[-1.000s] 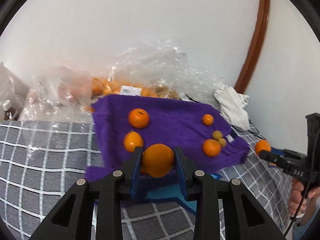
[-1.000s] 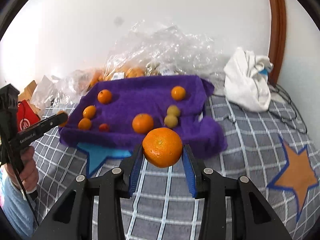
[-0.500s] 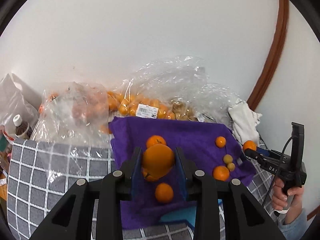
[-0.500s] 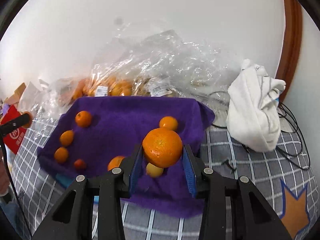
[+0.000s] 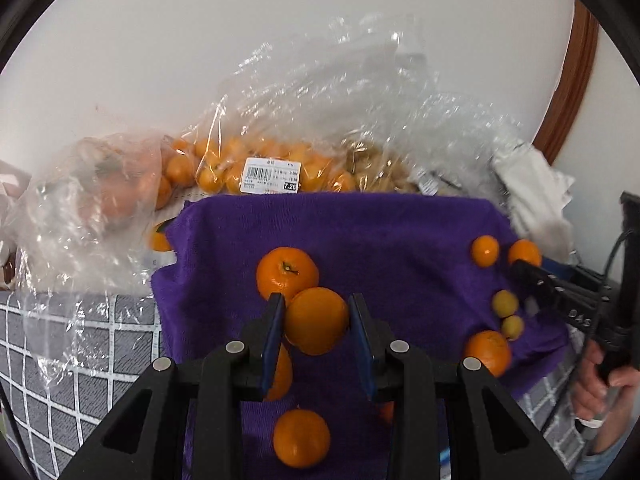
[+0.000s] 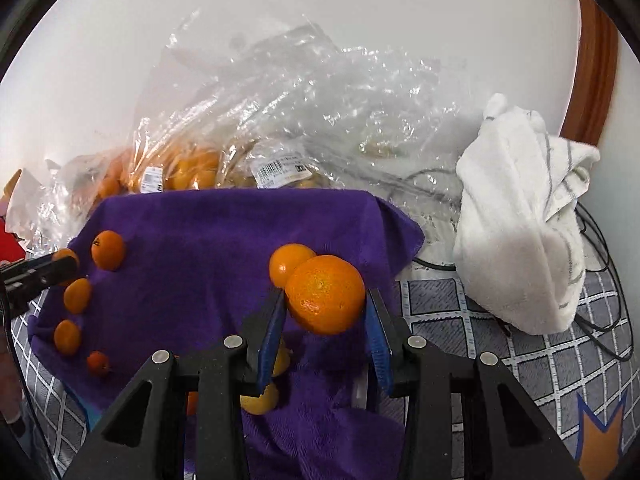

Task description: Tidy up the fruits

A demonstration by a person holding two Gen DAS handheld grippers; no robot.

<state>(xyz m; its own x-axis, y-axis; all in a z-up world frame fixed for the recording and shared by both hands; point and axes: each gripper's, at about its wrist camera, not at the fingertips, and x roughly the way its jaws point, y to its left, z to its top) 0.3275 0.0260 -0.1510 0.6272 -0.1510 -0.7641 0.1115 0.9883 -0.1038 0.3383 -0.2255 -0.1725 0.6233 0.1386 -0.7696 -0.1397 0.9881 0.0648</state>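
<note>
My left gripper [image 5: 316,322] is shut on an orange [image 5: 316,320] and holds it over the purple towel [image 5: 360,240], just in front of a stemmed orange [image 5: 286,270]. My right gripper [image 6: 325,316] is shut on a larger orange [image 6: 326,294] over the towel's [image 6: 200,240] right part, beside a small orange [image 6: 286,266]. Several oranges and small yellow fruits [image 5: 505,303] lie on the towel. The right gripper with its orange also shows at the right of the left wrist view [image 5: 524,258].
Clear plastic bags [image 5: 260,168] of oranges lie behind the towel against the white wall. A white cloth [image 6: 520,216] and black cables [image 6: 600,264] lie at the right on the grey checked bedspread [image 6: 460,312]. A brown door frame [image 5: 572,80] stands at the right.
Both grippers have moved forward over the purple towel, each still holding its orange. The towel, the fruits and the bags now look much closer.
</note>
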